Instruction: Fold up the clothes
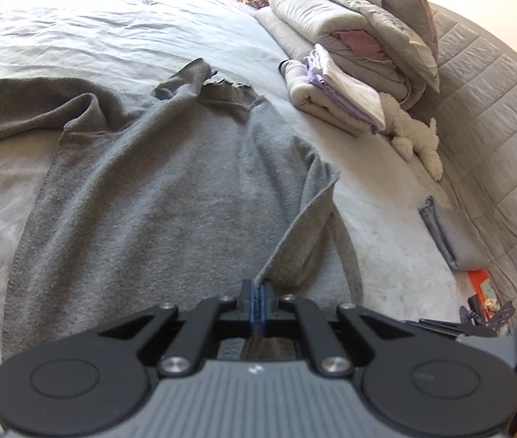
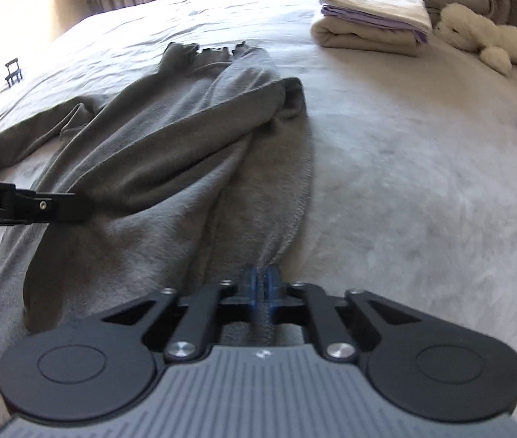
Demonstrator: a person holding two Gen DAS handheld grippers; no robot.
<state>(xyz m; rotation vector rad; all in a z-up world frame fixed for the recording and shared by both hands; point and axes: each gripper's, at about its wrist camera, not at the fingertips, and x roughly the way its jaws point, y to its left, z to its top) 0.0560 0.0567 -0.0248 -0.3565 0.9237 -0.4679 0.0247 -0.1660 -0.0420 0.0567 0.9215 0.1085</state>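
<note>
A grey long-sleeved sweater [image 1: 156, 189] lies spread on the pale bed cover [image 1: 386, 197], its neck pointing away from me. My left gripper [image 1: 258, 288] is shut on a raised edge of the sweater's fabric near its right side. In the right wrist view the same sweater [image 2: 171, 153] is bunched into long folds. My right gripper [image 2: 263, 277] is shut on the near end of a narrow strip of it. The left gripper [image 2: 79, 207] comes in from the left edge and pinches the cloth. One sleeve [image 2: 21, 138] trails off to the left.
A stack of folded linens [image 2: 371, 22] and a white plush toy [image 2: 492, 40] sit at the far right of the bed cover [image 2: 404, 182]. Rolled duvets [image 1: 349, 22] lie against a quilted headboard [image 1: 496, 109]. A folded grey item [image 1: 448, 233] lies at the right, and a small black clip [image 2: 13, 71] at the far left.
</note>
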